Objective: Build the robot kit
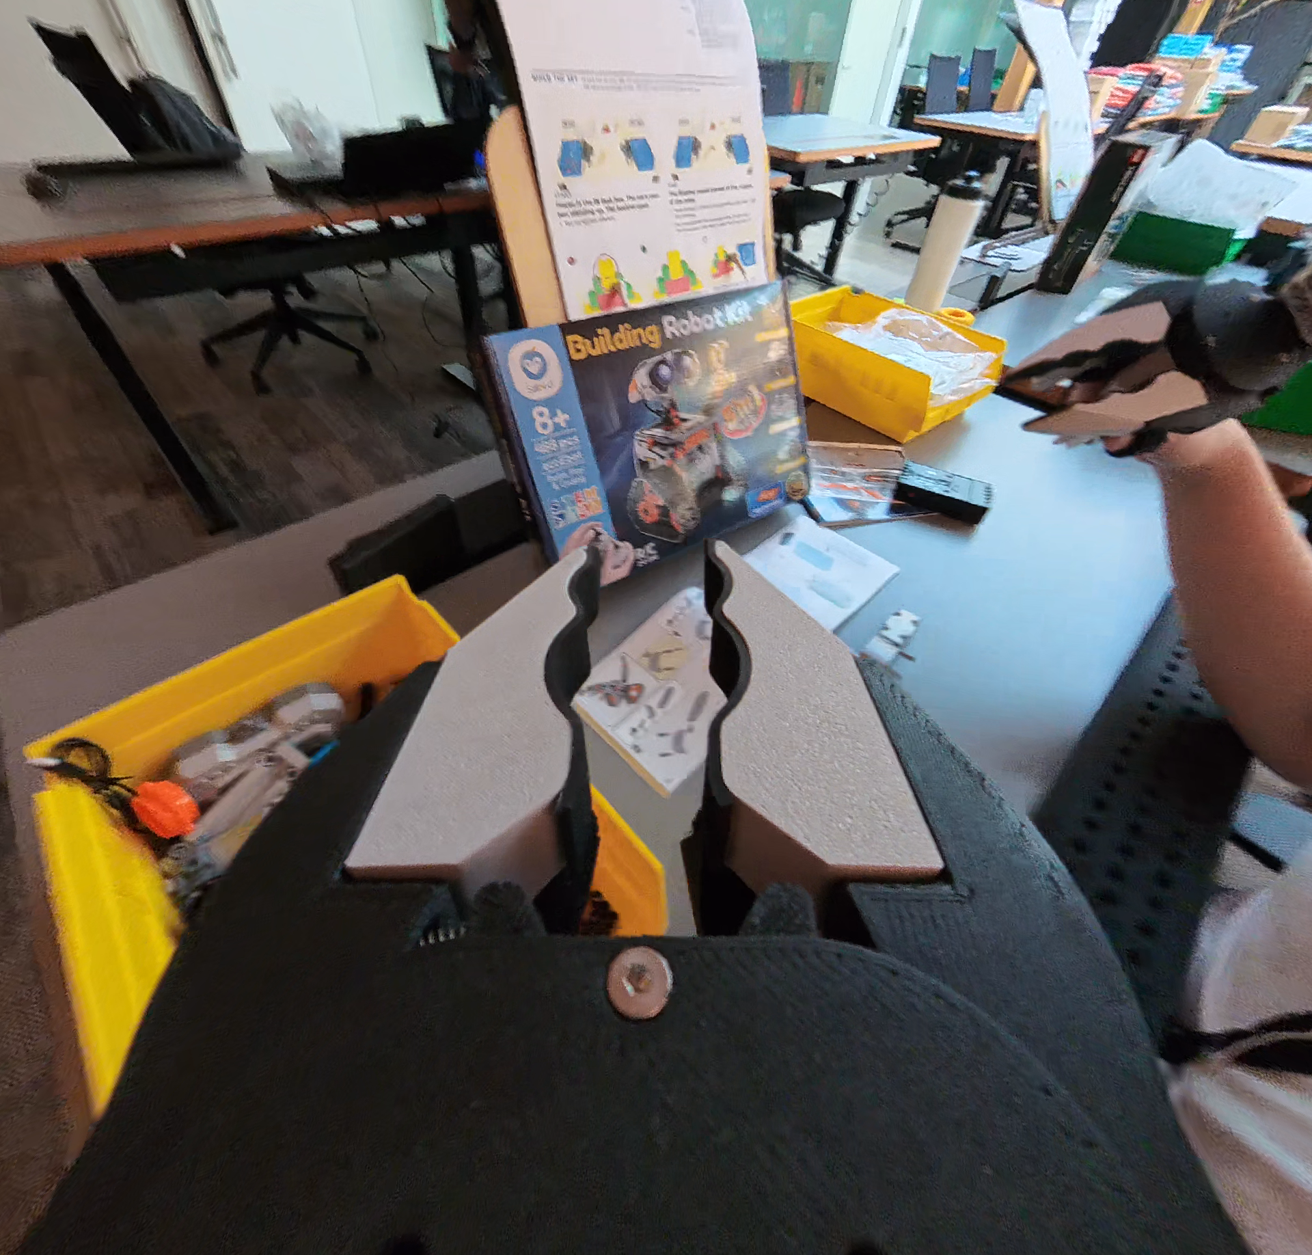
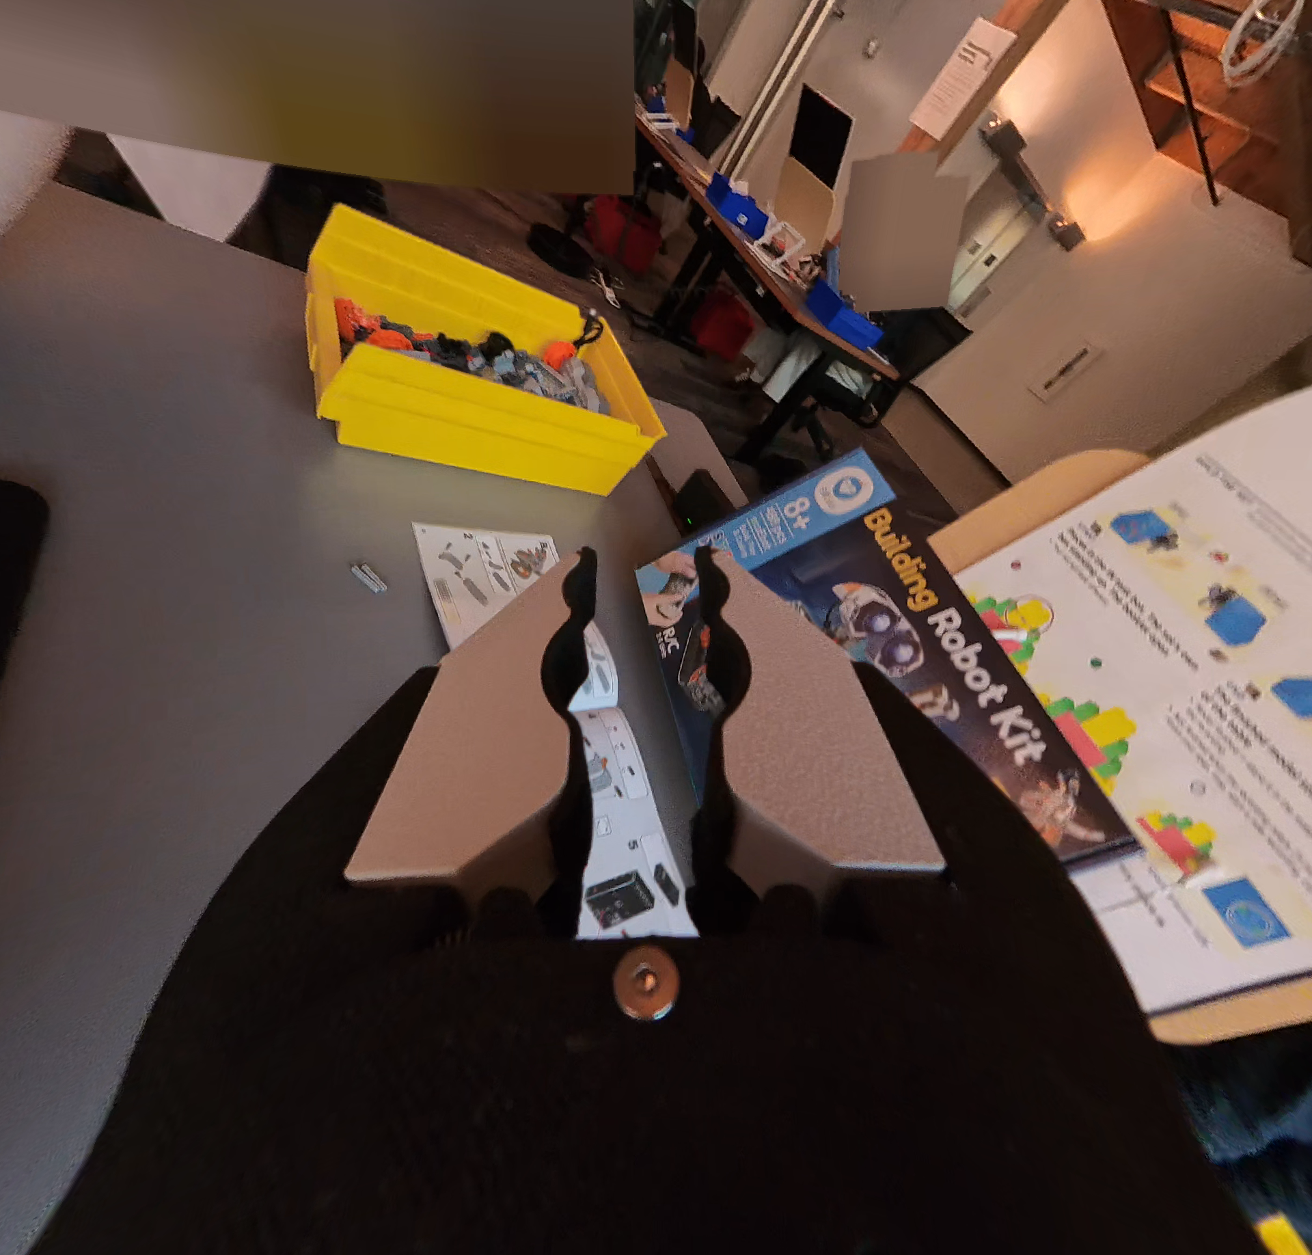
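Observation:
My left gripper (image 1: pixel 649 560) is open and empty, held above an open instruction booklet (image 1: pixel 653 695) on the grey table (image 1: pixel 1029 617). A yellow bin (image 1: pixel 234 660) of grey, black and orange building parts sits just left of it. A blue robot kit box (image 1: pixel 660 432) stands upright ahead. My right gripper (image 2: pixel 644 560) is open and empty, above the same booklet (image 2: pixel 483 567), with the kit box (image 2: pixel 887 653) to its right and the parts bin (image 2: pixel 490 432) beyond. It also shows in the left wrist view (image 1: pixel 1022 397), raised at the right in a person's hand.
A tall illustrated instruction board (image 1: pixel 639 141) stands behind the box. A second yellow bin (image 1: pixel 852 383) holds a plastic bag. A black battery box (image 1: pixel 944 489), a bag of orange parts (image 1: pixel 852 482), a small white piece (image 1: pixel 894 635) and a small grey piece (image 2: pixel 369 577) lie on the table. The grippers' ends are close to 30 centimeters from one another.

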Motion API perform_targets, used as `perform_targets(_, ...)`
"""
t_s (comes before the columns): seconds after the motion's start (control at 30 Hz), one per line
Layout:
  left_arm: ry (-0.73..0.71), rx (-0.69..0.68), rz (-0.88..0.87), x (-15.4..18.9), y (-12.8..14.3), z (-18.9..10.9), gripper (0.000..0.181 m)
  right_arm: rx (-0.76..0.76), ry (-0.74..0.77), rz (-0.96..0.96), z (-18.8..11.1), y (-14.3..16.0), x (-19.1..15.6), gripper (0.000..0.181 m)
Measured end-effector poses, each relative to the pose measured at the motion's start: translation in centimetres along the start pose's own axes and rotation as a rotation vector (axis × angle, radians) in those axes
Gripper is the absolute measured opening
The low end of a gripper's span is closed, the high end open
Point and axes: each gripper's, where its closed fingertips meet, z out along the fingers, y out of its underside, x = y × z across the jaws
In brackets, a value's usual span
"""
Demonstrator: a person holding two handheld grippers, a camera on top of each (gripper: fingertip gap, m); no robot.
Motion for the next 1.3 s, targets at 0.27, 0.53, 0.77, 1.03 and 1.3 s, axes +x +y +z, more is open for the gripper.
perform_targets(0.27,0.08,0.026,-0.06,1.5,-0.2,2.1,0.027,-0.125,-0.002,0.099,2.1,-1.4,2.2,0.039)
perform_targets(0.53,0.051,-0.062,-0.029,-0.3,0.8,5.3,0.027,-0.343,-0.081,0.097,1.9,2.4,0.2,0.043)
perform_targets(0.77,0.089,-0.14,-0.02,0.9,2.1,9.6,0.025,-0.47,-0.044,0.025,4.8,5.4,0.8,0.037)
perform_targets(1.03,0.074,-0.285,0.015,0.7,4.7,9.0,0.025,-0.311,0.074,0.06,5.8,2.7,2.9,0.024)
perform_targets(1.3,-0.013,-0.321,0.004,-1.6,5.4,8.1,0.023,-0.197,0.217,0.114,4.4,1.1,5.9,0.02)
